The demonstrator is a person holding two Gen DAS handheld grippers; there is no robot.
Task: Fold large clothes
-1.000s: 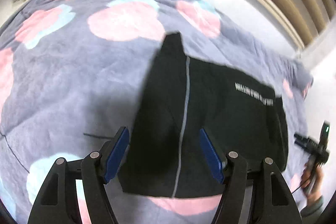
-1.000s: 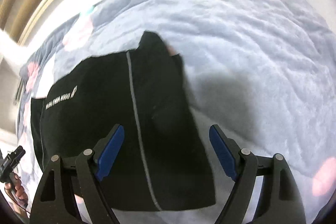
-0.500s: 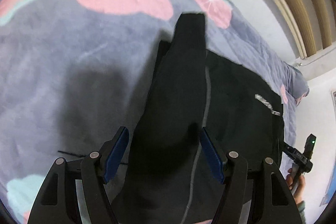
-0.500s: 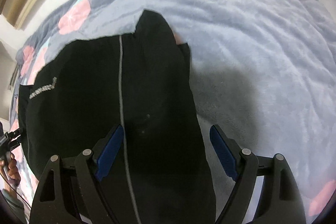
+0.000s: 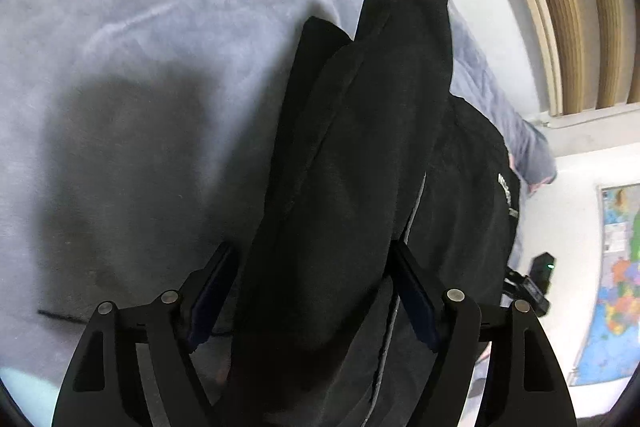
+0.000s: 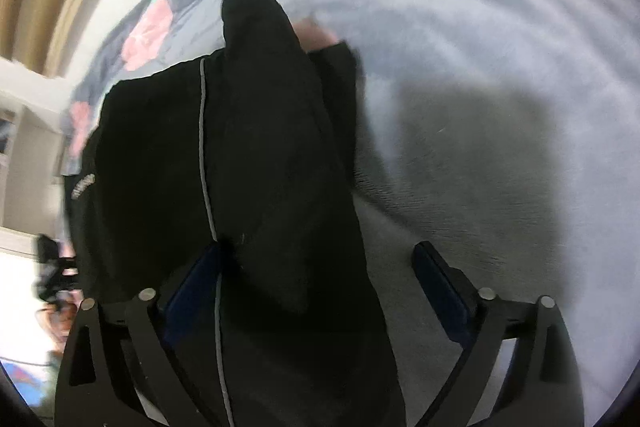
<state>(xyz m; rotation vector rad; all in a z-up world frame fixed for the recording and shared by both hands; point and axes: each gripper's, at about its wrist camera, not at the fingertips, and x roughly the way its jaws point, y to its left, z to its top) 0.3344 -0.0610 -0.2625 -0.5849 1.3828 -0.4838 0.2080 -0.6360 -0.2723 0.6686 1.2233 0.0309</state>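
We see the black garment [image 5: 360, 155] with its grey piping stripe [image 6: 205, 155] lying on the bed's grey fleece blanket [image 5: 140, 67], filling the centre and lower middle of both views. The left tongs [image 5: 310, 291] and right tongs [image 6: 316, 291] are both spread wide, cloth bulging up between their blue pads but not pinched. To fold well, we would judge it best to close on the near hem evenly with both, lift together and keep the stripe straight. Pink flower prints mark the blanket; wooden slats [image 5: 580, 7] run upper right, a wall map [image 5: 616, 287] sits lower right
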